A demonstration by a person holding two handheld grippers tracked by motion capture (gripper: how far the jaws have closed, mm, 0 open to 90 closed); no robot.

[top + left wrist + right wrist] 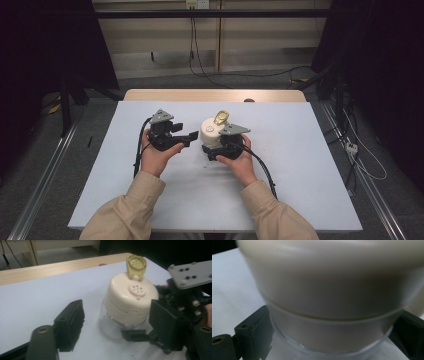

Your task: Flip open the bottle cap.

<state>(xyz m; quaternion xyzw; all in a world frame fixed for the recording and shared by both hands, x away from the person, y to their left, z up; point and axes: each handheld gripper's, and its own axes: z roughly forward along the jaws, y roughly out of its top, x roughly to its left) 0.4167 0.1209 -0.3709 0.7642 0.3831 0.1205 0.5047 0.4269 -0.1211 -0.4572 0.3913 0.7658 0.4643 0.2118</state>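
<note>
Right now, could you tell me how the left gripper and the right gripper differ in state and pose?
The left gripper has open jaws with nothing between them; the right gripper is shut on the clear base of the shaker jar. The left gripper stands apart from the jar, beside it; the right gripper touches it low down. Both are black, hand-held, and carry a grey plate.

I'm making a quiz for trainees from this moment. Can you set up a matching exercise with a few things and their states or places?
Things:
1. flip cap
2. left gripper
3. right gripper
4. jar

States:
A. jaws open, nothing between them
B. standing on the white table
C. hinged up, shaker holes uncovered
D. jaws against the clear jar body

Pairs: 1-C, 2-A, 3-D, 4-B
</note>
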